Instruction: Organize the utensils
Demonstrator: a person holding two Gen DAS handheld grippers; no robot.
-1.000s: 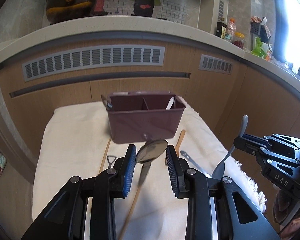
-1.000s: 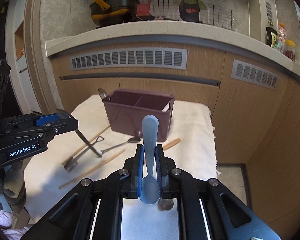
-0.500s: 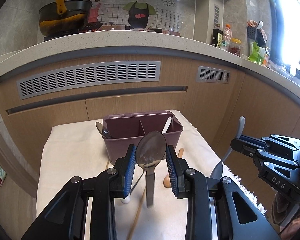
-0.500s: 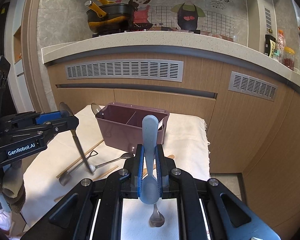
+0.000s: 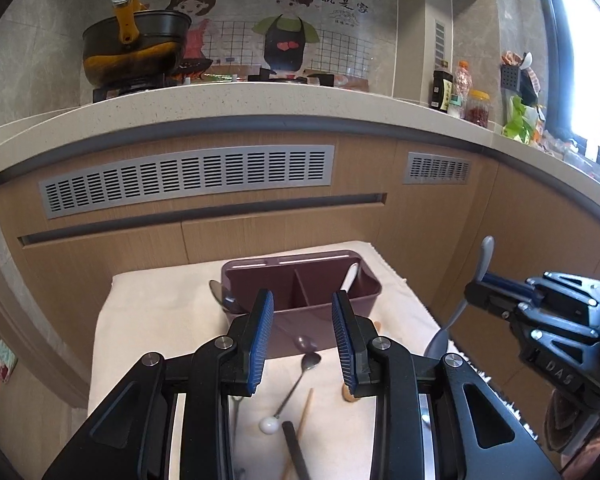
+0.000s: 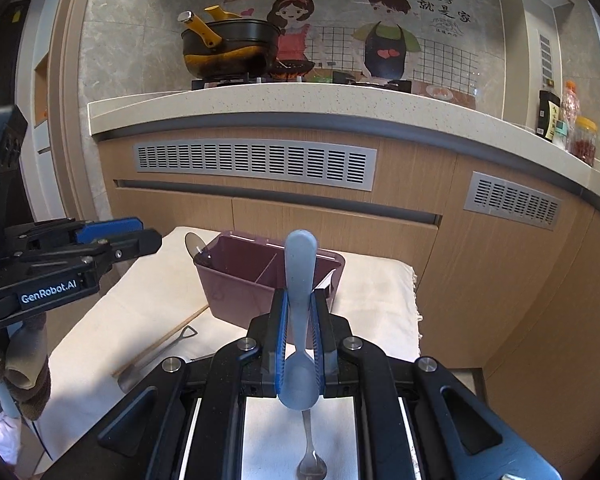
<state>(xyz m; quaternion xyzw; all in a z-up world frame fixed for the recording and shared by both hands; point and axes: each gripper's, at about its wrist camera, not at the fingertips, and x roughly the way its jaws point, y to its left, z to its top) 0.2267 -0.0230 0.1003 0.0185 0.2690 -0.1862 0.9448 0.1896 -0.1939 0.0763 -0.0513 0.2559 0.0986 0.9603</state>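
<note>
A mauve divided utensil bin [image 5: 320,312] [image 6: 236,292] stands on the cloth-covered table, with a white handle [image 5: 350,276] leaning in its right compartment. My left gripper [image 5: 302,297] [image 6: 154,242] hovers before the bin, its jaws apart with nothing between the pads. A dark handle [image 5: 294,450] shows low between the finger bases; I cannot tell whether it rests on the cloth. My right gripper [image 6: 300,296] [image 5: 474,292] is shut on a pale blue-grey spoon [image 6: 299,264] [image 5: 485,250], handle up and bowl down, held right of the bin.
A metal spoon [image 5: 216,292] sits at the bin's left end. On the cream cloth [image 5: 160,312] lie a thin spoon with a white ball end [image 5: 296,380], wooden chopsticks [image 6: 160,344], a small shovel spoon [image 6: 160,356] and a wooden spoon tip [image 5: 346,394]. Cabinets rise behind.
Both grippers have risen and drawn back from the bin. The dark-handled metal spoon that stood between my left pads is gone from them. The right grip is unchanged.
</note>
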